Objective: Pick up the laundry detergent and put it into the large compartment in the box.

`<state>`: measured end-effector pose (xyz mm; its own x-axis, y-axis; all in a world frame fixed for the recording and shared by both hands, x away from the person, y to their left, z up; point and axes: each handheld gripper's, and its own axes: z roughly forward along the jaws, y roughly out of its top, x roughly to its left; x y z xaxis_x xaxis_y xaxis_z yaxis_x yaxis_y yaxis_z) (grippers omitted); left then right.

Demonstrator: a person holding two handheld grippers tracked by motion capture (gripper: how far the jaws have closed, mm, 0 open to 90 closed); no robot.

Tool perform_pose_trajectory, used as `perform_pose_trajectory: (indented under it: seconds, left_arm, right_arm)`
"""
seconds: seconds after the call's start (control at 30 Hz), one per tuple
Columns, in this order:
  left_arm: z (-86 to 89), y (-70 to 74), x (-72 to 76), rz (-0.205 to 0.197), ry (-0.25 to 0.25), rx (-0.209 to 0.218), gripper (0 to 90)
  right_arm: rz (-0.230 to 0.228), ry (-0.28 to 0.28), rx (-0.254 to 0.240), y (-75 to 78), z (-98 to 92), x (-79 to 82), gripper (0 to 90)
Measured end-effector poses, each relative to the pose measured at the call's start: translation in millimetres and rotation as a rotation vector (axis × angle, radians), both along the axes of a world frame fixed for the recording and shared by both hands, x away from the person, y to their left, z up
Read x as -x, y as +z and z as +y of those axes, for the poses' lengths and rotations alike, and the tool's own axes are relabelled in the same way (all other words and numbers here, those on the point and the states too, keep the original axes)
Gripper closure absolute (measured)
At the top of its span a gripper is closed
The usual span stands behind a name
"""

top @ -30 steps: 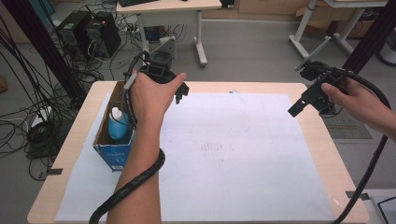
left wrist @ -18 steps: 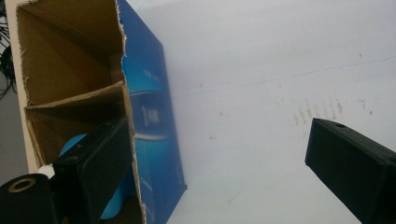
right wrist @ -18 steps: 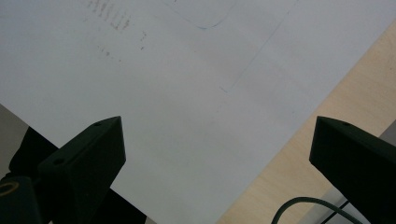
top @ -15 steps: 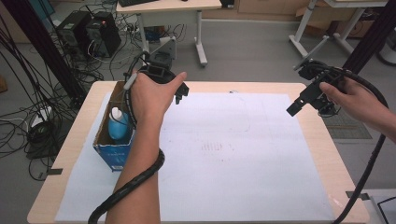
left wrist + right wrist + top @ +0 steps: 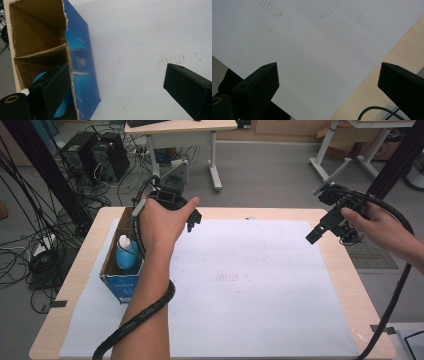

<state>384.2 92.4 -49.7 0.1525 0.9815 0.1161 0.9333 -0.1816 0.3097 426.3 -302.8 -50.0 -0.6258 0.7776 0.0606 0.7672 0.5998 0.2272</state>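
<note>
The left gripper [image 5: 192, 220] hangs over the far end of the cardboard box [image 5: 121, 285], jaws apart and empty, one jaw inside the box wall. The blue bottle [image 5: 127, 256] stands in the box's nearer compartment. The right gripper [image 5: 320, 231], jaws also apart, hovers at the table's [image 5: 80, 270] right edge. The approach step appears in hand; next, the left jaws likely must straddle the bottle.
</note>
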Motion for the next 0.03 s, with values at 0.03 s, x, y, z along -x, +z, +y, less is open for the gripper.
perform_pose_trajectory:
  seconds: [0.03]
  left_arm:
    - [-0.1,0.2,-0.1,0.000,0.000,0.001,7.9]
  right_arm:
    - [-0.001,0.004,0.002,0.0,0.3,-0.1,3.4]
